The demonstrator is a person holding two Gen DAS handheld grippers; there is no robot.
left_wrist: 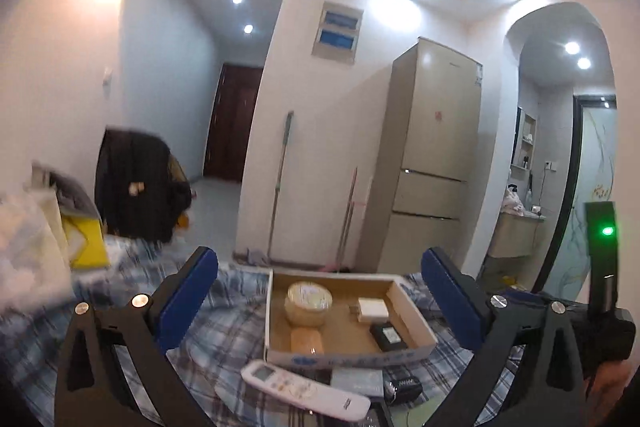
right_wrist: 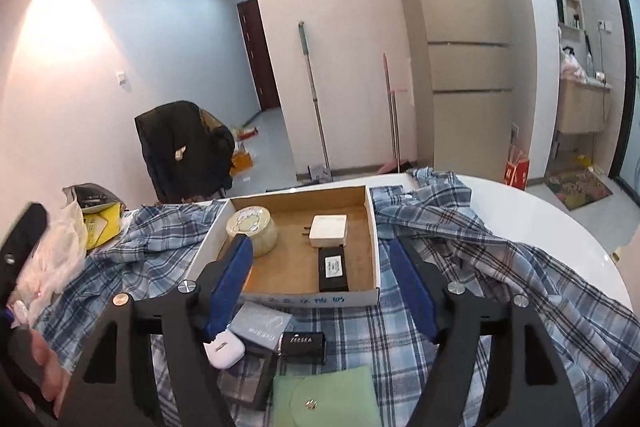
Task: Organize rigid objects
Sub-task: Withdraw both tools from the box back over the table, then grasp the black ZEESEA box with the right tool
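The left gripper [left_wrist: 318,301] is spread wide with nothing between its blue pads, held level above the plaid cloth [left_wrist: 224,327] on the desk [right_wrist: 540,215]. The right gripper [right_wrist: 322,287] is likewise released and empty, hovering over the near items. Ahead of both sits the cardboard tray [right_wrist: 370,227], holding a round tin [right_wrist: 252,231], a white charger [right_wrist: 329,230] and a black box [right_wrist: 333,269]. In front of it lie a white remote [left_wrist: 304,389], a ZEESEA case [right_wrist: 303,343] and a green pouch [right_wrist: 324,399]
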